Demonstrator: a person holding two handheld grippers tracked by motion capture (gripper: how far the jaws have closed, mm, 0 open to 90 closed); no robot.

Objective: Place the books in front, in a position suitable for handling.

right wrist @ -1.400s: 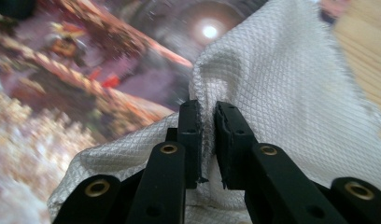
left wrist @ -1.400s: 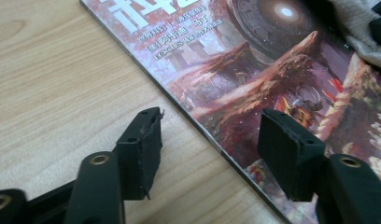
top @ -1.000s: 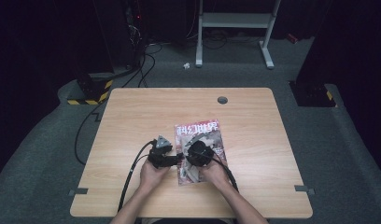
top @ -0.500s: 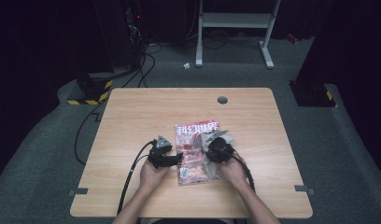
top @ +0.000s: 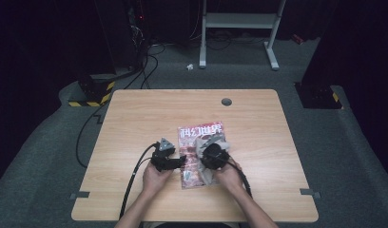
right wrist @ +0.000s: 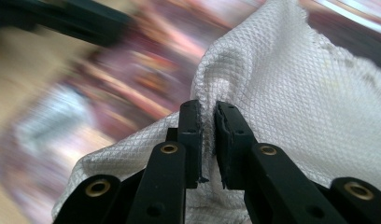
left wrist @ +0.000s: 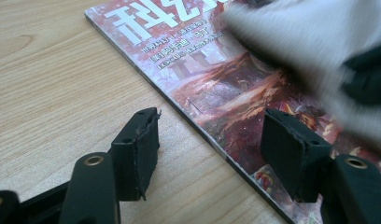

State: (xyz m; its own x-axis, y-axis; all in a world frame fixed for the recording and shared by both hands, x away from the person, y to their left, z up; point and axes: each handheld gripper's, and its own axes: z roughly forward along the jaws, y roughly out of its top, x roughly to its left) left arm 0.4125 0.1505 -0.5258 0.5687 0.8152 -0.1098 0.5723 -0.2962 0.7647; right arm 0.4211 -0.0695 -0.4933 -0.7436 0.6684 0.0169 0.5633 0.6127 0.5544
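Note:
A red-covered magazine (top: 200, 137) with white characters lies on the wooden table (top: 135, 118), in front of the person. My right gripper (top: 216, 157) (right wrist: 207, 140) is shut on a white waffle-weave cloth (top: 206, 142) (right wrist: 291, 93) and holds it down on the cover; its jaws have just been closing a little tighter on the fabric. My left gripper (top: 169, 160) (left wrist: 209, 149) stands open across the magazine's (left wrist: 216, 88) left edge, with one jaw over bare wood and the other over the cover. The cloth (left wrist: 310, 46) shows blurred at the upper right of the left gripper view.
A round cable hole (top: 226, 101) sits near the table's far edge. A black cable (top: 134, 178) trails from the left gripper off the near edge. Beyond the table are a yellow-and-black striped block (top: 94, 93), floor cables and a white metal frame (top: 239, 21).
The right gripper carried the cloth to the right across the cover, then came back toward the left. The left gripper has stayed where it was.

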